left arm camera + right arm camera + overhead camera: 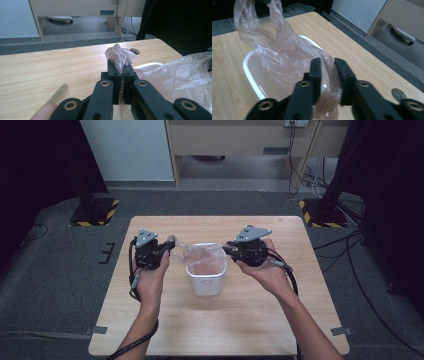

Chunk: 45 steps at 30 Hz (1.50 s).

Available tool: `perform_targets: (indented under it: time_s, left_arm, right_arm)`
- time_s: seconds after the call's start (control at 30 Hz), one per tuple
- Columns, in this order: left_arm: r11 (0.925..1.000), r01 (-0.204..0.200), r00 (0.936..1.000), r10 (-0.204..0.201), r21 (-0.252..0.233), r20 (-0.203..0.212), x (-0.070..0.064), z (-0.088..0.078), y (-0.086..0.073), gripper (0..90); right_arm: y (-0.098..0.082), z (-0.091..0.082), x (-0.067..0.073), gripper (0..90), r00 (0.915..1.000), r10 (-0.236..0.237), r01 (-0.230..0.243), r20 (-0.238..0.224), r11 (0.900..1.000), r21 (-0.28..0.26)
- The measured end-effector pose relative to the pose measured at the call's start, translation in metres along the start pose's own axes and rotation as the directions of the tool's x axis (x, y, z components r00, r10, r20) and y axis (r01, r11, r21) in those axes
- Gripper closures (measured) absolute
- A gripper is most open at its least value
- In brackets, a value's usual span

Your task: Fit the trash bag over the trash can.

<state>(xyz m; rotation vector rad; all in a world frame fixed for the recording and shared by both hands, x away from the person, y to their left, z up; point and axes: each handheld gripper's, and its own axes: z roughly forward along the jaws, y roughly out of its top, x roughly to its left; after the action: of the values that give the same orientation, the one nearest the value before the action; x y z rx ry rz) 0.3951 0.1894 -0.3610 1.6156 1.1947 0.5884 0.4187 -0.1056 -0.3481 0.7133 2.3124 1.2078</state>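
A thin clear plastic bag is stretched over a small white bin in the middle of the wooden table. In the left gripper view my left gripper is shut on a bunched corner of the bag, with the bin's rim just beyond. It is at the bin's left in the high view. My right gripper is at the bin's right. In its own view my right gripper's jaws stand apart, and the bag's edge hangs loosely between them over the bin.
A round grommet hole sits in the tabletop near the far right corner. Beyond the table are grey carpet, a light wooden desk and two black stands on hazard-striped bases.
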Motion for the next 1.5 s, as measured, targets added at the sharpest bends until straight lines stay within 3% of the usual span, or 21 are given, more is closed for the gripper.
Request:
perform_targets:
  time_s: [0.2,0.33,0.47,0.73,0.87,1.0,1.3,1.5]
  left_arm:
    - [0.9997,-0.020,0.9998,0.020,0.013,0.004,-0.004,0.002,-0.002,89.5]
    - [0.9998,-0.016,0.9999,0.016,0.009,0.004,-0.001,0.001,-0.001,89.4]
    - [0.9996,-0.024,0.9997,0.024,0.012,0.007,-0.004,0.003,-0.001,89.4]
    - [0.9996,-0.017,0.9997,0.016,0.021,0.018,-0.007,0.008,0.000,89.4]
    - [0.9996,-0.012,0.9998,0.012,0.025,0.018,-0.006,0.010,0.001,89.5]
    - [0.9996,-0.011,0.9997,0.011,0.027,0.022,-0.005,0.012,0.002,89.4]
    - [0.9993,0.021,0.9994,-0.022,0.030,0.026,0.001,0.017,-0.002,88.4]
    - [0.9991,0.026,0.9994,-0.027,0.035,0.021,0.002,0.021,-0.004,87.3]
  right_arm:
    - [0.002,0.000,0.002,89.8,0.9995,0.005,-0.006,-0.030,1.000,-0.010]
    - [0.001,-0.003,-0.003,90.0,0.9997,0.024,-0.024,0.005,1.000,0.015]
    - [-0.001,-0.005,-0.008,90.0,0.9987,0.050,-0.050,0.007,0.998,0.026]
    - [-0.001,-0.003,-0.009,89.9,0.9988,0.049,-0.049,0.005,0.998,0.026]
    - [0.000,-0.002,-0.009,81.1,0.9981,0.062,-0.062,-0.005,0.998,0.003]
    - [0.002,-0.002,-0.008,89.6,0.9981,0.060,-0.060,-0.012,0.998,-0.010]
    - [0.000,0.006,-0.020,90.0,0.9921,0.125,-0.125,0.004,0.991,0.043]
    - [-0.003,0.014,-0.023,90.0,0.9910,0.134,-0.134,0.005,0.989,0.064]
